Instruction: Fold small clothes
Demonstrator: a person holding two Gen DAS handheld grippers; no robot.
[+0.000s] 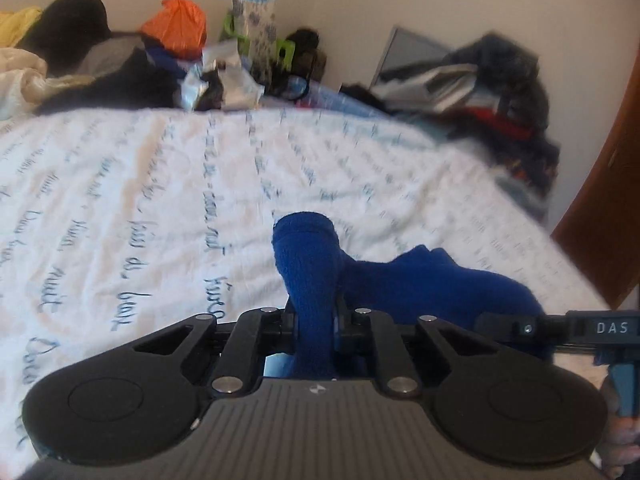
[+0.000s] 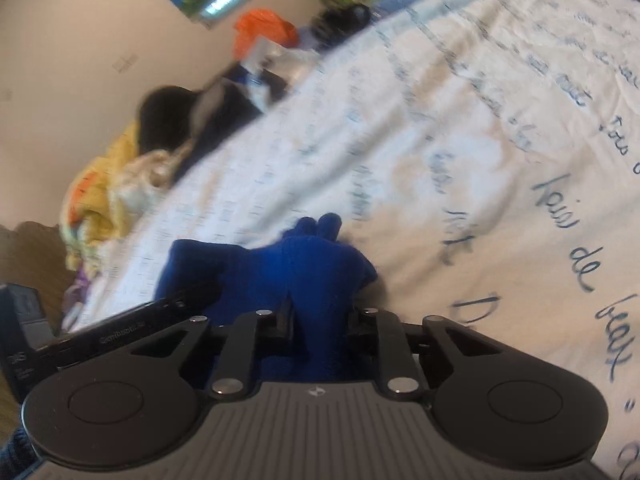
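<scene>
A small royal-blue knit garment (image 1: 400,276) hangs between both grippers over the white bedsheet (image 1: 160,184). My left gripper (image 1: 314,320) is shut on one end of it, which sticks up as a rounded tube. The right gripper's body (image 1: 560,330) shows at the right edge of the left wrist view. My right gripper (image 2: 320,320) is shut on the other end of the blue garment (image 2: 312,264), whose finger-like tips poke out ahead. The left gripper's body (image 2: 100,336) shows at the lower left of the right wrist view. The fingertips of both are hidden by the cloth.
The bedsheet (image 2: 480,120) has blue handwriting print. Piled clothes and bags lie along the far side: an orange bag (image 1: 176,28), black and grey clothes (image 1: 100,64), a dark heap (image 1: 492,92) at the right. A wooden door edge (image 1: 600,200) stands at the far right.
</scene>
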